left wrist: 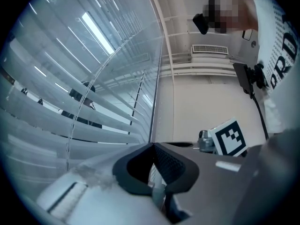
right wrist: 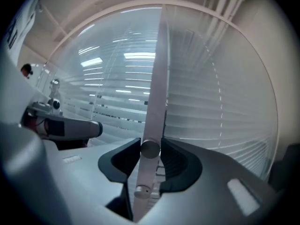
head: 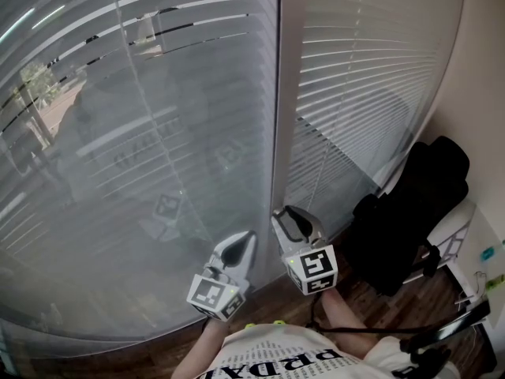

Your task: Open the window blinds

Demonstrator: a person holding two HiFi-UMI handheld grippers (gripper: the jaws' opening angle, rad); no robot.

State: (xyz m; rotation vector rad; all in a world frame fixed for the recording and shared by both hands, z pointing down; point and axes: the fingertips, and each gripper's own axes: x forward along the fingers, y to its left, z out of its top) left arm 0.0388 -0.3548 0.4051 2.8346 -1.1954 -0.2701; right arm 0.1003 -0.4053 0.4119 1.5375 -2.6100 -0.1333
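Lettering first: large black "PRD" on the person's white shirt [left wrist: 282,55], at the edge of the left gripper view. Same print upside down at the bottom of the head view, with smaller lines under it too fine to read. Black-and-white square patterns on the 2 marker cubes [head: 312,268].

Low before the left blind [head: 158,101], left gripper [head: 241,247], jaws closed tip to tip with nothing between them. Just beside it, right gripper [head: 288,218], up close to the foot of the white window post [head: 286,93]. Between its jaws a pale rod [right wrist: 149,150] with a round grey cap, pads snug against the cap on both sides, gap no wider than the rod. Rod lined up with the post behind; boundary between the 2 unclear.

2 blinds hanging full length over the glass, 1 on each side of the post. Left blind with slats tilted nearly shut, a few dark gaps near the top, trees [head: 35,85] showing through at the far left. Right blind [head: 371,69] with slats shut and a thin cord [head: 319,164] hanging in front. At the right, black chair [head: 410,212] on wooden floor [head: 371,294].
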